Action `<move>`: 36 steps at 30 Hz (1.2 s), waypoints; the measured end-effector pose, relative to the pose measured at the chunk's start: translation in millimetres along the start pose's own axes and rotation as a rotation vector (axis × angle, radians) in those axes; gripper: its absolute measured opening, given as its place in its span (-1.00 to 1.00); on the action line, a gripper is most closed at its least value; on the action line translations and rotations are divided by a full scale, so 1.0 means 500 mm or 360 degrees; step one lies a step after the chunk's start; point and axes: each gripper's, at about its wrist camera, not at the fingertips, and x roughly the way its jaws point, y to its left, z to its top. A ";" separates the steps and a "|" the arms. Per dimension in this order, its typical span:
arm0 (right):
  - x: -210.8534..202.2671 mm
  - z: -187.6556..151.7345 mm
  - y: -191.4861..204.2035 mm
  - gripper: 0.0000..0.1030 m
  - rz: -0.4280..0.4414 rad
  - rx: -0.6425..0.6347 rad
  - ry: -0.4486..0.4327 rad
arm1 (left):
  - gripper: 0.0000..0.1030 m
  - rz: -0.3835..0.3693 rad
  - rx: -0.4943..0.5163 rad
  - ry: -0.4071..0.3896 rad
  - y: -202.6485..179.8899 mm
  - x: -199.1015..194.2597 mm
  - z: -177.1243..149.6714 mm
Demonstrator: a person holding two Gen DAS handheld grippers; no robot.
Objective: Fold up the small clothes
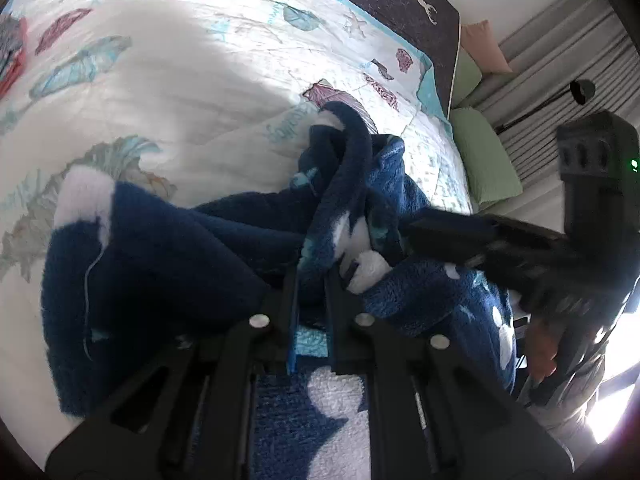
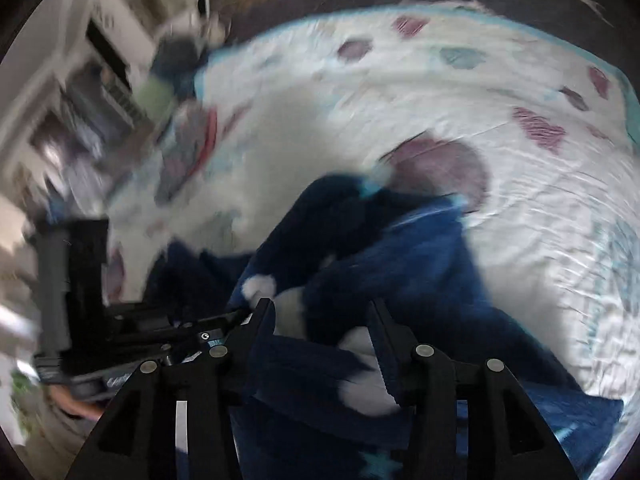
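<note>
A navy fleece garment [image 1: 160, 260] with white and light-blue shapes lies bunched on the bed. My left gripper [image 1: 314, 276] is shut on a fold of it, and the cloth rises between the close-set fingertips. My right gripper [image 1: 416, 236] comes in blurred from the right, over the same garment. In the right wrist view the picture is smeared by motion. There the right gripper [image 2: 320, 312] stands open, jaws wide apart, with the navy garment [image 2: 420, 260] lying between and under the fingers. The left gripper [image 2: 232, 318] reaches in from the left beside my left finger.
The bed carries a white bedspread [image 1: 180, 80] printed with shells. A dark blanket with white animal shapes [image 1: 400, 0] lies at its far end. Green pillows [image 1: 484, 160] and a pink one [image 1: 484, 44] sit off the right edge. Another grey and red garment [image 1: 12, 52] lies far left.
</note>
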 end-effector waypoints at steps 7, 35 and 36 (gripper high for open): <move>0.089 0.001 -0.011 -0.76 -0.0120 0.0130 0.0123 | -0.73 -0.0018 0.0025 -0.0040 0.006 0.008 -0.011; -0.051 -0.029 -0.199 0.16 0.0191 0.0386 -0.0284 | 0.32 0.0085 0.0307 -0.0124 -0.131 -0.001 0.096; -0.035 -0.026 -0.192 -0.35 0.0215 0.0368 -0.0251 | -0.33 0.0153 0.0342 -0.0083 -0.140 0.027 0.101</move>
